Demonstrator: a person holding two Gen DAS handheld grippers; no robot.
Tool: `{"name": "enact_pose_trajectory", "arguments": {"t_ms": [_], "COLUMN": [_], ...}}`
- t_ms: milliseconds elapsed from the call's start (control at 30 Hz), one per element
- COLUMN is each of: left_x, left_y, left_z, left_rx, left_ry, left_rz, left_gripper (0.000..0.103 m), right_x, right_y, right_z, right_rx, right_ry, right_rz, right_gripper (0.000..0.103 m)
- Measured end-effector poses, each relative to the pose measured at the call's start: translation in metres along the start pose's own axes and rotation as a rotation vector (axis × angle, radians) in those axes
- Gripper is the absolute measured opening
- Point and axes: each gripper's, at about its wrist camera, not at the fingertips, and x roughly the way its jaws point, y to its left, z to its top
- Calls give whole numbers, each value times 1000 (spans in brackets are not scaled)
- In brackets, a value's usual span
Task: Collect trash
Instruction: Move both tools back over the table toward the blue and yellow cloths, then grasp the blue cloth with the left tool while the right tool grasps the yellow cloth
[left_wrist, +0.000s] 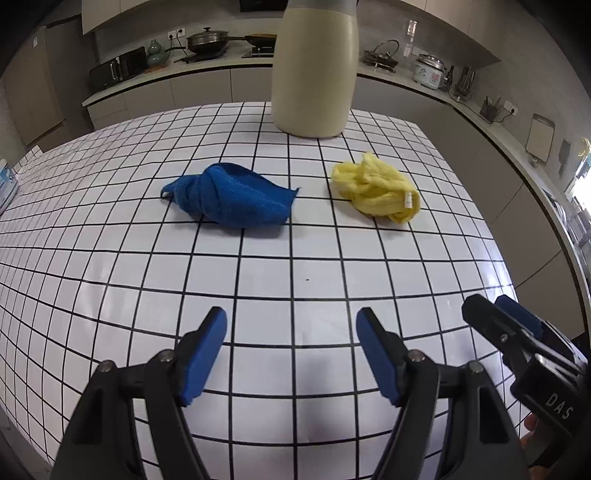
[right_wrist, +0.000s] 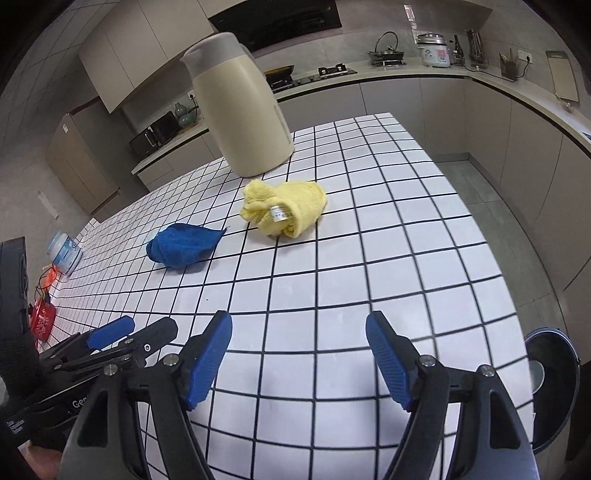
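Left wrist view: both tongs, left gripper (left_wrist: 291, 328) and right gripper (right_wrist: 299, 332), gape empty; reaching the blue cloth (left_wrist: 232, 199) risks toppling the jug (left_wrist: 314, 74).

Right gripper (right_wrist: 299, 332) hangs over the white grid table (right_wrist: 406, 258), jaws wide, nothing between them. Ahead: a crumpled yellow cloth (right_wrist: 284, 208) just before the cream jug (right_wrist: 240, 107), a blue cloth (right_wrist: 183, 245) (also bunched) nearby, left gripper (right_wrist: 129, 332) alongside.
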Motion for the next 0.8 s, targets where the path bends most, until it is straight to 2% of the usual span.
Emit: {"name": "enact_pose_trajectory", "arguments": {"t_ms": [367, 800], "left_x": [25, 62], "left_y": [35, 66], "left_z": [25, 70], "left_rx": [-34, -86], "left_ry": [9, 9], "left_rz": [13, -1], "left_gripper": [74, 74], "right_x": [36, 88], "right_y": [20, 28], "right_z": [20, 68], "right_rx": [-23, -77], "right_ry": [22, 16], "right_rz": [-15, -65], "right_gripper": [78, 79]}}
